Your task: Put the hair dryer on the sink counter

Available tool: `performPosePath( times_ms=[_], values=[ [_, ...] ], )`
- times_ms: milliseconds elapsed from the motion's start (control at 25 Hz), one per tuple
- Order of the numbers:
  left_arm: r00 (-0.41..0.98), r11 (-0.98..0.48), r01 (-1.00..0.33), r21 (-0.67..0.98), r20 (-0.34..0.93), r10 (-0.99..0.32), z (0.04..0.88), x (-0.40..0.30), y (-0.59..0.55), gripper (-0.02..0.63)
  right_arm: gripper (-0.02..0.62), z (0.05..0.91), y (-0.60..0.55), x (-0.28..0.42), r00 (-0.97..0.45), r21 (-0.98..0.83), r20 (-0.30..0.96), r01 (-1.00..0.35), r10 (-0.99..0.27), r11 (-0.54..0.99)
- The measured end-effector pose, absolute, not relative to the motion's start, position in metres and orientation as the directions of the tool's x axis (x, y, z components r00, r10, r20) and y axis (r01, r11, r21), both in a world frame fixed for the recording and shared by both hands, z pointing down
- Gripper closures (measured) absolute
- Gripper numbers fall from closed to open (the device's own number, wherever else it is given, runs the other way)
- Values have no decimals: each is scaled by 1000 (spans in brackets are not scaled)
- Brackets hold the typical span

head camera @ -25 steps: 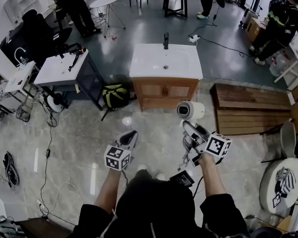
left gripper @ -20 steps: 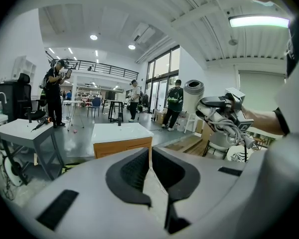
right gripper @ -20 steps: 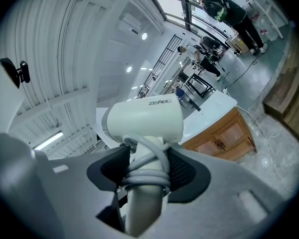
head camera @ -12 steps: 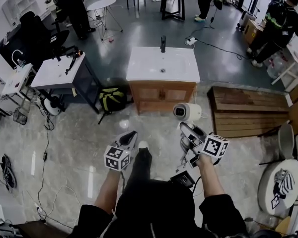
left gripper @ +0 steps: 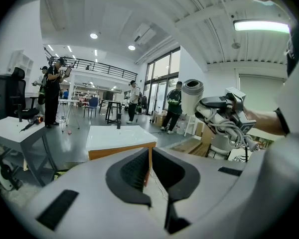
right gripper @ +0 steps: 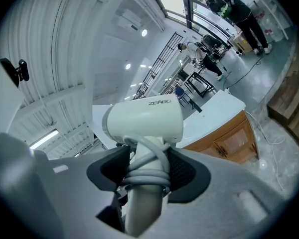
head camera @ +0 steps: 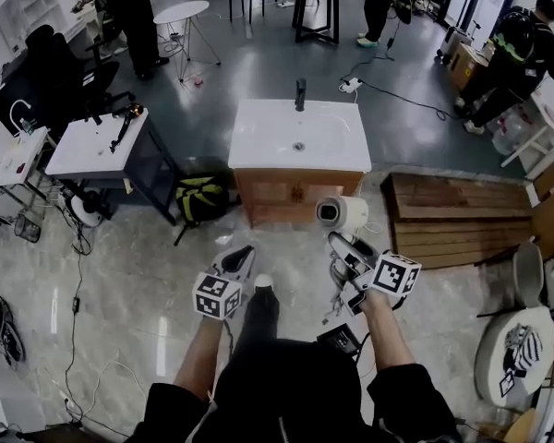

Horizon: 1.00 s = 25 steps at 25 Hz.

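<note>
At 12 o'clock from the person, across a stretch of shiny floor (head camera: 120, 275), stands the sink counter (head camera: 300, 137). It has a white top, a wood front and a dark tap (head camera: 300, 93) at the back. A second white table (head camera: 92, 146) stands at 10 o'clock. A green bag (head camera: 200, 199) lies on the floor at 11 o'clock.

The hair dryer (head camera: 342, 213) is not on the counter yet. It is up in the air at 1 o'clock, near the counter's front but well short of its top. So the pick-up looks done. What is left is the last bit of the way to the counter, setting the dryer down on the white top and letting go.

The right gripper (head camera: 348, 250) is clenched on the dryer. In the right gripper view the fat white head (right gripper: 144, 121) sits above the jaws at 12 o'clock. The handle (right gripper: 142, 208) runs down between them. The grey cord (right gripper: 144, 169) is wound round the handle just where the black pads (right gripper: 184, 171) squeeze it, one at 9 o'clock and one at 3 o'clock.

The left gripper (head camera: 240, 257) is at 11 o'clock and holds nothing. Its jaws look pressed together, though a thin slit may be left between them.
</note>
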<state>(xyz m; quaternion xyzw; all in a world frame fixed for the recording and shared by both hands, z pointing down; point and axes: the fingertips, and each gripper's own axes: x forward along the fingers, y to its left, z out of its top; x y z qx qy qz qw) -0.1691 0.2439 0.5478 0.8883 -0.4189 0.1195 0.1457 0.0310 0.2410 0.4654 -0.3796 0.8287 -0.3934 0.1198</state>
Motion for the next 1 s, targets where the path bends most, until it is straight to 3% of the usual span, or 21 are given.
performPosePath(
  times_ms=[1000],
  values=[
    [713,-698,-690,193,347,-609,546,-183,-3,578,374,457,19,-5,-618,-744,132,-578,-775,335]
  ],
)
